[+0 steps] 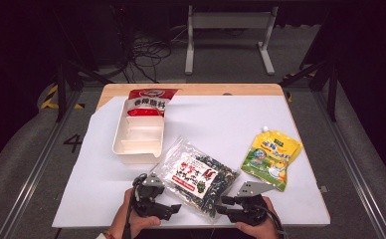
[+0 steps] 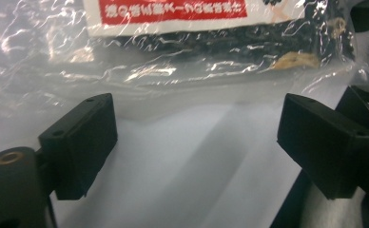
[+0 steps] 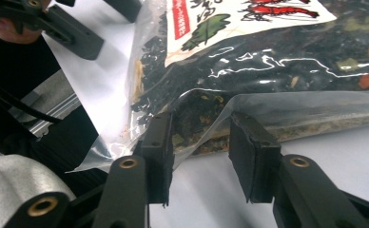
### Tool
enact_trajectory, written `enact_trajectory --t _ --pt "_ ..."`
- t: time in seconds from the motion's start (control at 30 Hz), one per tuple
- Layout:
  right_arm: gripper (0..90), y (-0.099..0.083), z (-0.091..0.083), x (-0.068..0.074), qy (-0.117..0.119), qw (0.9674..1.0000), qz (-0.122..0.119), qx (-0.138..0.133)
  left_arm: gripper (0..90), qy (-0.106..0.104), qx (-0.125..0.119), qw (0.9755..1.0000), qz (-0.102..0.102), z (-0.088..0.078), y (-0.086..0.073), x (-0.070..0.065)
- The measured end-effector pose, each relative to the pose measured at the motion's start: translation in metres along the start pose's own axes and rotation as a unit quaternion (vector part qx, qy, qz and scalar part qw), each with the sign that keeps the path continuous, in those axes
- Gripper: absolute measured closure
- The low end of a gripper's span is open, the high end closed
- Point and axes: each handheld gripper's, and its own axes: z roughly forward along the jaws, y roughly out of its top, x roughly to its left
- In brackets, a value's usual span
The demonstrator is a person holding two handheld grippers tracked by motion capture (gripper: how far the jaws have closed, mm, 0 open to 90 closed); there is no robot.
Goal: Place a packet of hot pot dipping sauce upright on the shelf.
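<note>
Two black hand-held grippers flanked the clear plastic bag of dark dried seaweed [image 1: 196, 178] on the white table [image 1: 241, 124]: the left gripper [image 2: 197, 137] stood wide open just short of it, the right gripper [image 3: 201, 142] straddled its corner, jaws apart.

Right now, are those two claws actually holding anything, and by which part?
The left gripper is open, holding nothing. The right gripper straddles the clear seaweed bag at its edge, but a firm pinch cannot be told.

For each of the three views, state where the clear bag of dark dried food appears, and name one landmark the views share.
High view: the clear bag lies front centre, between both grippers.
Left gripper view: it spans the top, beyond the open fingers.
Right gripper view: it covers the upper right, its edge between the fingers.
Shared landmark: its red-and-white label.
</note>
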Motion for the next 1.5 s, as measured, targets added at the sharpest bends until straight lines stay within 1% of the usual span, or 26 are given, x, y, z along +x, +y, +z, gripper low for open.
enact_trajectory --t 0.07,0.17,0.2,0.3,0.4,0.47,0.5,0.6,0.63,0.67,0.73,0.77,0.83,0.87,0.9,0.93,0.97,1.0,1.03,1.07,1.1,1.2,1.27,1.37,1.47,1.5 --pt "63.1 0.0 0.0 0.0 0.0 1.0 0.001 0.002 13.4 -0.006 -0.014 0.9999 0.0 0.0 -0.002 0.002" --pt "61.0 0.0 0.0 0.001 0.009 0.9999 -0.005 0.013 19.9 -0.01 -0.028 0.9996 -0.001 -0.002 -0.006 0.006" --pt "59.1 0.002 -0.001 0.001 0.012 0.9997 -0.01 0.019 20.7 -0.008 -0.025 0.9996 0.007 -0.003 -0.006 0.008" --pt "50.2 0.005 -0.013 0.0 0.013 0.9993 -0.029 0.021 21.5 -0.008 -0.019 0.9998 0.008 -0.008 -0.01 0.01" --pt "46.2 0.013 -0.028 -0.009 0.012 0.9995 -0.027 0.009 24.9 0.006 -0.016 0.9996 0.024 -0.013 -0.014 0.012" --pt "42.9 0.021 -0.036 -0.016 -0.005 0.9996 -0.027 -0.008 26.0 0.01 -0.015 0.9994 0.028 -0.014 -0.014 0.013" --pt "40.3 0.024 -0.037 -0.021 -0.016 0.9994 -0.026 -0.016 26.6 0.02 -0.013 0.9991 0.034 -0.015 -0.015 0.014" --pt "35.3 0.034 -0.031 -0.036 -0.054 0.9981 -0.018 -0.022 27.1 0.039 -0.009 0.9978 0.054 -0.014 -0.016 0.011" --pt "34.3 0.036 -0.028 -0.041 -0.062 0.9975 -0.024 -0.022 26.4 0.041 -0.01 0.9974 0.059 -0.013 -0.016 0.011" --pt "33.4 0.038 -0.025 -0.045 -0.072 0.997 -0.026 -0.016 25.8 0.041 -0.007 0.997 0.065 -0.013 -0.017 0.011" --pt "32.1 0.041 -0.018 -0.054 -0.063 0.9978 -0.014 -0.017 25.7 0.036 -0.007 0.9971 0.066 -0.014 -0.017 0.011" --pt "26.9 0.045 -0.013 -0.057 -0.071 0.9973 -0.019 -0.003 26.1 0.034 -0.008 0.9971 0.068 -0.014 -0.017 0.012" --pt "25.4 0.049 -0.003 -0.063 -0.075 0.9967 -0.021 0.024 27.1 0.035 -0.009 0.9967 0.072 -0.014 -0.018 0.013" --pt "23.7 0.049 0.003 -0.068 -0.066 0.997 -0.014 0.037 27.1 0.035 -0.009 0.9967 0.072 -0.014 -0.018 0.013" --pt "21.1 0.049 0.009 -0.073 -0.054 0.9975 -0.003 0.046 27.2 0.042 -0.007 0.9953 0.087 -0.013 -0.018 0.011" --pt "22.3 0.049 0.011 -0.077 -0.037 0.9982 0.01 0.045 27.2 0.047 -0.006 0.9947 0.092 -0.013 -0.018 0.011" --pt "23.4 0.05 0.012 -0.078 -0.026 0.9985 0.012 0.048 27.1 0.047 -0.006 0.9947 0.091 -0.013 -0.019 0.01" --pt "23.4 0.05 0.012 -0.078 -0.026 0.9985 0.012 0.048 27.0 0.047 -0.006 0.9947 0.091 -0.013 -0.019 0.01" --pt "25.6 0.05 0.012 -0.079 -0.017 0.9984 0.01 0.053 27.0 0.046 -0.006 0.9944 0.095 -0.013 -0.019 0.011" --pt "26.2 0.05 0.013 -0.081 0.007 0.9979 0.015 0.062 27.1 0.046 -0.011 0.9947 0.091 -0.012 -0.019 0.011" --pt "26.5 0.049 0.014 -0.082 0.019 0.9973 0.021 0.068 27.2 0.047 -0.013 0.9948 0.09 -0.012 -0.019 0.011" --pt "28.9 0.049 0.014 -0.083 0.034 0.9966 0.02 0.073 28.9 0.069 -0.014 0.9917 0.108 -0.008 -0.021 0.007" --pt "33.4 0.05 0.015 -0.079 0.05 0.995 0.01 0.086 26.5 0.072 -0.015 0.9918 0.105 -0.007 -0.02 0.005" --pt "35.3 0.05 0.016 -0.076 0.056 0.9944 0.003 0.09 20.7 0.043 -0.027 0.9963 0.069 -0.007 -0.019 0.01" --pt "37.8 0.047 0.015 -0.078 0.068 0.9943 0.006 0.081 20.9 0.019 -0.046 0.9982 0.033 -0.009 -0.019 0.016" --pt "41.6 0.046 0.016 -0.079 0.073 0.9943 0.006 0.077 20.6 0.009 -0.053 0.9984 0.016 -0.009 -0.019 0.018"
